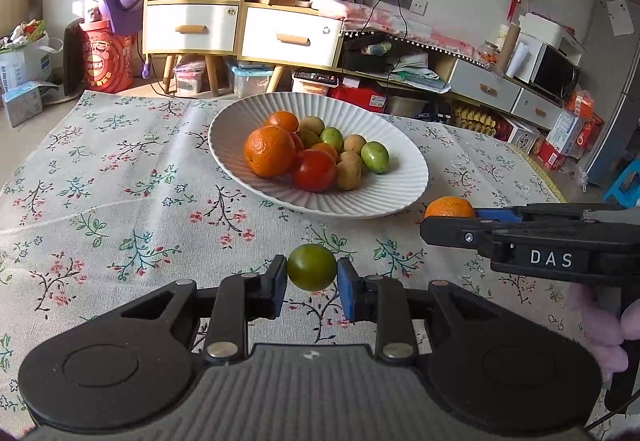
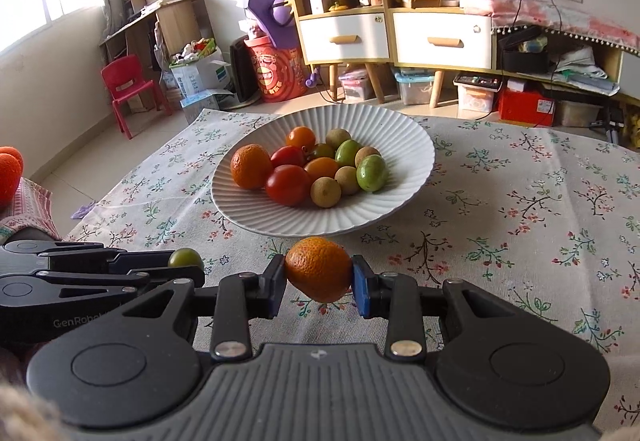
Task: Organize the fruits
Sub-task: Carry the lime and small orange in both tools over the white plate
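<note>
Item 1: small round green-yellow fruit (image 1: pixel 311 267), smooth skin, clamped between the blue pads of the left tongs (image 1: pixel 312 273); jaws closed nearly as far as they go, pads pressing both sides. Held clear of the cloth, on the near side of the bowl, short of its rim.

Item 2: small orange citrus fruit with pebbled peel (image 2: pixel 319 269), pinched between the pads of the right tongs (image 2: pixel 319 279); jaws narrow, shut onto the fruit. Also held on the near side of the bowl, just short of the rim, to the right of item 1.

Landmark: wide white ribbed ceramic bowl (image 1: pixel 400 197), resting on the desk with the floral-printed cloth (image 1: pixel 120 201). Contents: one large orange, red and orange tomato-like fruits, tan round fruits, green oval fruits, heaped toward the centre and left. Bare ribbed surface left along the right and near walls.

Step in hand, judged: carrying both fruits to the bowl for release.

Handling notes: raise each fruit above the rim before crossing it. Lower onto bare bowl surface rather than onto the heap, where round fruit would likely roll. Keep the two tongs apart over the bowl. Open jaws only once low. Release one at a time if crowded.
</note>
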`<action>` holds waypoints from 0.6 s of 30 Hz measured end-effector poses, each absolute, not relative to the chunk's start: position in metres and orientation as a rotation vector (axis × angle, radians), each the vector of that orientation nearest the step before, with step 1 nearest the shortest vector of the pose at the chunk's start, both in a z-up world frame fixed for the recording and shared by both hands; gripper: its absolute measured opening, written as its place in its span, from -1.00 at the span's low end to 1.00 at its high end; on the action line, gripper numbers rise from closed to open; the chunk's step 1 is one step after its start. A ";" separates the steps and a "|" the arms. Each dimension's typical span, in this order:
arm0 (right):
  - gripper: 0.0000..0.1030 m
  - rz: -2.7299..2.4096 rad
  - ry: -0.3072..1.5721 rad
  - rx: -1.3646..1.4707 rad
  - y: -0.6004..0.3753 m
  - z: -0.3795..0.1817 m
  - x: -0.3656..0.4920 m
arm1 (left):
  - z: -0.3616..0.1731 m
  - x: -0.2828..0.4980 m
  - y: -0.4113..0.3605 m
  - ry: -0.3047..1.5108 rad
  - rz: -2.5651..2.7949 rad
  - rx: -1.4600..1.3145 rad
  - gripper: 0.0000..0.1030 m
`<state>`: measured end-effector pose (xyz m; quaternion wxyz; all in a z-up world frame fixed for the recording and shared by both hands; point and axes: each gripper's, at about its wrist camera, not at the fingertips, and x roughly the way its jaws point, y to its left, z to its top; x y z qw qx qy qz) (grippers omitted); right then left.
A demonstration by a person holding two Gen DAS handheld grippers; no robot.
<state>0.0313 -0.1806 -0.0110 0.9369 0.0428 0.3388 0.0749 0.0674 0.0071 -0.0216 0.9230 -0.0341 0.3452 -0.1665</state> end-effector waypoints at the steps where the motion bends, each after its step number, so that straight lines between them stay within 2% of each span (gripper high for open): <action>1: -0.39 0.152 0.684 0.088 -0.182 -0.009 0.033 | -0.020 0.069 0.005 0.707 -0.348 -0.077 -0.45; 18: -0.39 0.130 0.641 0.185 -0.210 0.001 0.055 | -0.015 0.098 -0.023 0.643 -0.440 -0.044 -0.45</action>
